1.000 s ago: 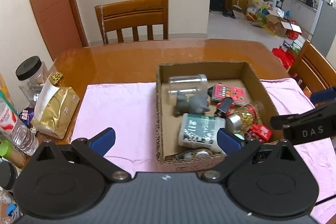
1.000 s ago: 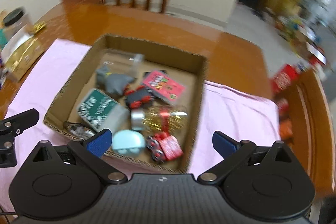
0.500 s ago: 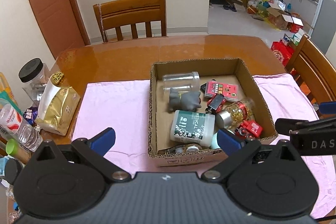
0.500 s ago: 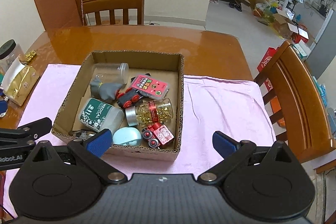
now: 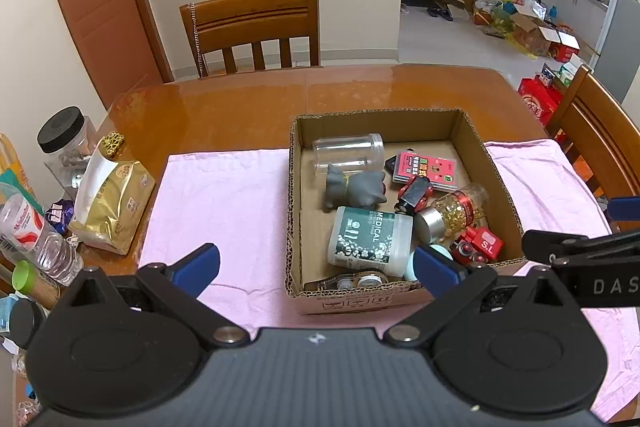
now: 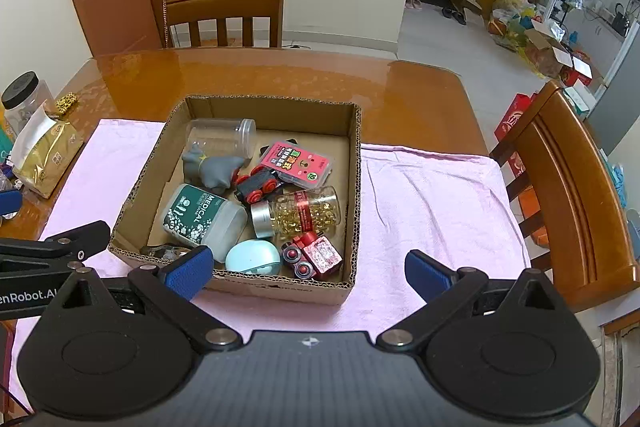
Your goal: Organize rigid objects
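A cardboard box (image 5: pixel 500 187) (image 6: pixel 357 187) sits on a pink cloth (image 5: pixel 224 203) (image 6: pixel 432 195). Inside lie a clear jar (image 6: pixel 220 137), a grey animal toy (image 6: pixel 214 169), a green-labelled MEDICAL tub (image 5: pixel 368 239) (image 6: pixel 200 217), a pink card pack (image 6: pixel 296 163), a black-and-red toy car (image 6: pixel 258 185), a bottle of gold capsules (image 6: pixel 306 213), a red block toy (image 6: pixel 316 255) and a pale blue egg shape (image 6: pixel 252 257). My left gripper (image 5: pixel 316 265) hangs open before the box's near left corner. My right gripper (image 6: pixel 308 271) hangs open at the near right corner. Both hold nothing.
At the table's left edge stand a gold bag (image 5: pixel 112 203), a black-lidded jar (image 5: pixel 66 143) and a water bottle (image 5: pixel 32 239). Wooden chairs stand at the far side (image 5: pixel 252 23) and the right (image 6: pixel 572 187). Bare table (image 5: pixel 240 107) lies beyond the box.
Both grippers have drawn back and up from the box, so it looks smaller and farther off. The right view, blurred one second ago, is now steady. Both stay open.
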### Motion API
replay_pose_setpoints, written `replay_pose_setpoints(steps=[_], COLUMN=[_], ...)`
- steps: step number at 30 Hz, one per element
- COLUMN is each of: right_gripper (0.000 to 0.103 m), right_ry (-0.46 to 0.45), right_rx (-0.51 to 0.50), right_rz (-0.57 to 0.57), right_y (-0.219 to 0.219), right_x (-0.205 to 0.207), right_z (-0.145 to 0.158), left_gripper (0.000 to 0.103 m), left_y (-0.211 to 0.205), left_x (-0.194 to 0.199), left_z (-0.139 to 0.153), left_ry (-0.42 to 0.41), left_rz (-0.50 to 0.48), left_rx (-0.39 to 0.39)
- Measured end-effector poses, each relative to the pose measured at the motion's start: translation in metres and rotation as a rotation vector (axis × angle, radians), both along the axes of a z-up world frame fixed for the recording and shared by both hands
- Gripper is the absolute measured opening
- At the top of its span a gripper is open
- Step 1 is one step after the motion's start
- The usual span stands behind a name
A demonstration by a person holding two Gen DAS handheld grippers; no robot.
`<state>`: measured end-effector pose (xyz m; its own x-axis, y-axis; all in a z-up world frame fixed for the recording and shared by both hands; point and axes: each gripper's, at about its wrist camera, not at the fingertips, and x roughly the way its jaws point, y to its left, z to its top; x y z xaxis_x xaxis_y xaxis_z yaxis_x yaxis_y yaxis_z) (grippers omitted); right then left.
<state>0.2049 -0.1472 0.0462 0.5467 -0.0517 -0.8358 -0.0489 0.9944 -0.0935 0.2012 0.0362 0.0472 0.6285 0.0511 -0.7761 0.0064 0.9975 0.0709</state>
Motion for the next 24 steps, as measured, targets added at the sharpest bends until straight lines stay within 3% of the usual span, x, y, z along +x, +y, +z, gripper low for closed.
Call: replay_pose_setpoints(steps=[24], right_gripper=[0.103], right_ry=[-0.004], right_rx=[-0.004], right_rz=[-0.003], right_y=[-0.0029], right_x=[0.0015], right_z=[0.001], left_gripper=[0.102], left_y=[-0.0019], left_x=[0.002], left_z=[0.0002], left_ry=[0.0], left_rz=[-0.004], left_rx=[0.002])
